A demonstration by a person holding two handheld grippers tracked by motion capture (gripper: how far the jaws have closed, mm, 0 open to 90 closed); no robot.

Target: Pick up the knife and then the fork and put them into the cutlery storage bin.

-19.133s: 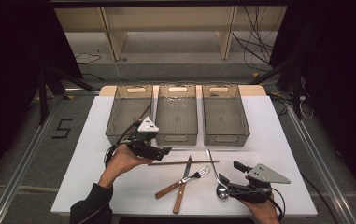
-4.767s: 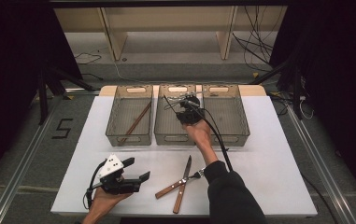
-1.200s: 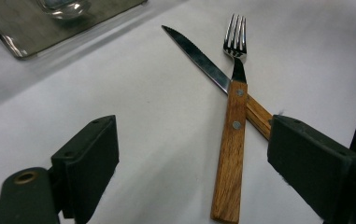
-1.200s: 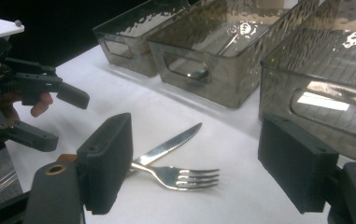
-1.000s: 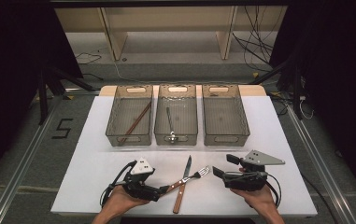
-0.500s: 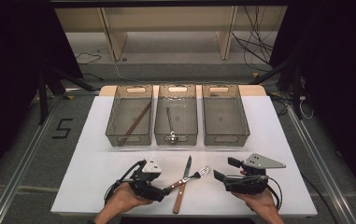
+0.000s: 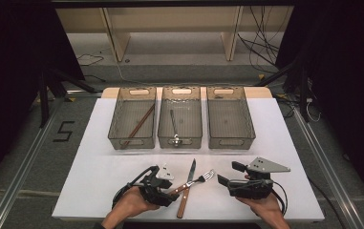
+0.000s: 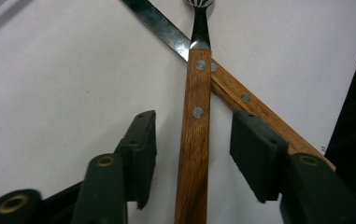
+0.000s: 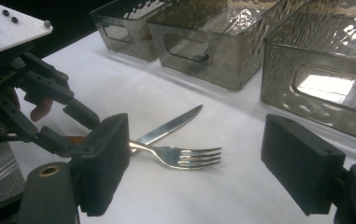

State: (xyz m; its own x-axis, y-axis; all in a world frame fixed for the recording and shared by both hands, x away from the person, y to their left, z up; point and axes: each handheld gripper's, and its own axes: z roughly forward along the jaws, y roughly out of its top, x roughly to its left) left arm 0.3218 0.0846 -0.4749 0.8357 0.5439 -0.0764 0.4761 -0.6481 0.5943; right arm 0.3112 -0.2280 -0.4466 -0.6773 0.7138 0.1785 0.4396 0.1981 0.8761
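Fork [image 7: 195,182] with a wooden handle lies near the front edge of the white table [image 7: 98,171], a little left of the middle, its tines pointing toward the back right corner. It crosses over a wooden-handled knife [image 7: 186,193], whose blade points toward the back edge; the two handles touch where they cross. In the left gripper view the fork's handle [image 8: 193,140] runs up between the two black jaws, which stand apart on either side of it without pressing it, and the knife's handle [image 8: 259,112] passes under the right-hand jaw. The left gripper [image 7: 166,194] rests low at the front edge, held in the person's left hand [image 7: 129,207]. The right gripper [image 7: 226,179] sits near the front right part of the table, well apart from the fork, with its jaws wide apart and nothing between them. Three clear bins [image 7: 207,119] stand in a row along the back edge.
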